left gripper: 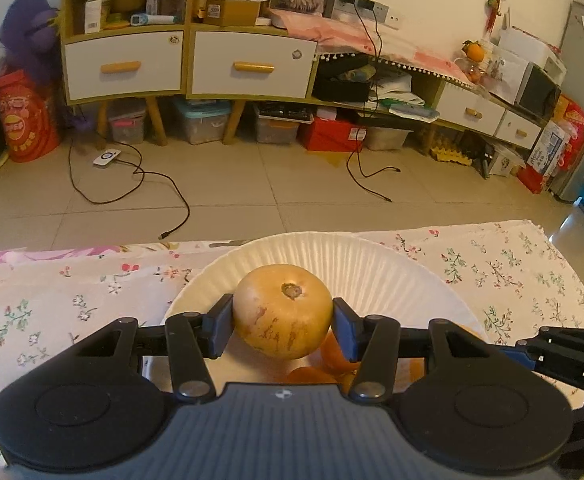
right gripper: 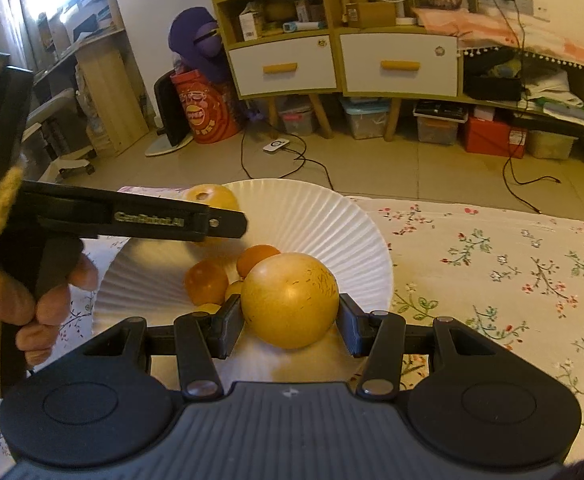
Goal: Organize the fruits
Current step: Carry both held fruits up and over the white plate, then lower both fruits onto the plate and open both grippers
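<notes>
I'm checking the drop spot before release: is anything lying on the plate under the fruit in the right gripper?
Yes. Small orange fruits already lie in the white plate just left of and behind the yellow fruit in the right gripper; the plate's right part looks bare.

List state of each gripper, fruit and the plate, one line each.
left gripper: shut on left yellow fruit, above plate
right gripper: shut on right yellow fruit, over plate edge
paper plate: on floral cloth, partly filled
small oranges: loose in plate
</notes>
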`<state>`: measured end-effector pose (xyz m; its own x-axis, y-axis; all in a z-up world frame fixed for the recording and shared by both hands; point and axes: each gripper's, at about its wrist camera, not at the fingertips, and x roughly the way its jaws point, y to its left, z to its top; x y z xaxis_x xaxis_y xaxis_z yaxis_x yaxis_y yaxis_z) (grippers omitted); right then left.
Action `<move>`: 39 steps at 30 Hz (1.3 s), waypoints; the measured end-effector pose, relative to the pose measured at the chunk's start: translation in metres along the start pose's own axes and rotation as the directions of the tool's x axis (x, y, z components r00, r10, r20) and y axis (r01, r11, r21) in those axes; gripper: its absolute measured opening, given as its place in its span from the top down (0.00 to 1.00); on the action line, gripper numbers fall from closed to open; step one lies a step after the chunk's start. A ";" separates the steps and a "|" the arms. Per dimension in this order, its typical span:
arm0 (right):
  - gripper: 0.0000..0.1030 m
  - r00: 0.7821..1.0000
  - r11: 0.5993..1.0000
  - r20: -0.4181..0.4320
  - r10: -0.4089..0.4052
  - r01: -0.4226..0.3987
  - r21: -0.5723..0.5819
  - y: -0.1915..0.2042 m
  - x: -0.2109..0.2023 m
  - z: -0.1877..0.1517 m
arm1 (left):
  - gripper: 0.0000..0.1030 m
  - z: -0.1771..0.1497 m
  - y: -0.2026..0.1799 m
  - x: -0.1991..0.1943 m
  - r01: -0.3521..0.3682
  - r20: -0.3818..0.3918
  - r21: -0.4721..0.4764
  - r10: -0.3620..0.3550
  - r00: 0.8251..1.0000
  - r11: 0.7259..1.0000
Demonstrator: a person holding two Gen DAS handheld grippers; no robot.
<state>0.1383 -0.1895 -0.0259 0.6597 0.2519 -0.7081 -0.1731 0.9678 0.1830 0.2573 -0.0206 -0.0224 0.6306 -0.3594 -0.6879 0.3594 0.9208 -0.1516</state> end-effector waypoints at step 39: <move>0.29 1.000 1.000 0.020 -0.020 0.020 0.003 0.009 -0.027 0.004 | 0.33 -0.005 -0.011 -0.045 -0.043 0.020 0.015 0.043 0.999 0.999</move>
<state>0.1221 -0.1878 -0.0023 0.6777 0.2327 -0.6975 -0.1579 0.9725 0.1710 0.2212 -0.0135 0.0064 0.6589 -0.3222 -0.6797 0.3422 0.9331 -0.1107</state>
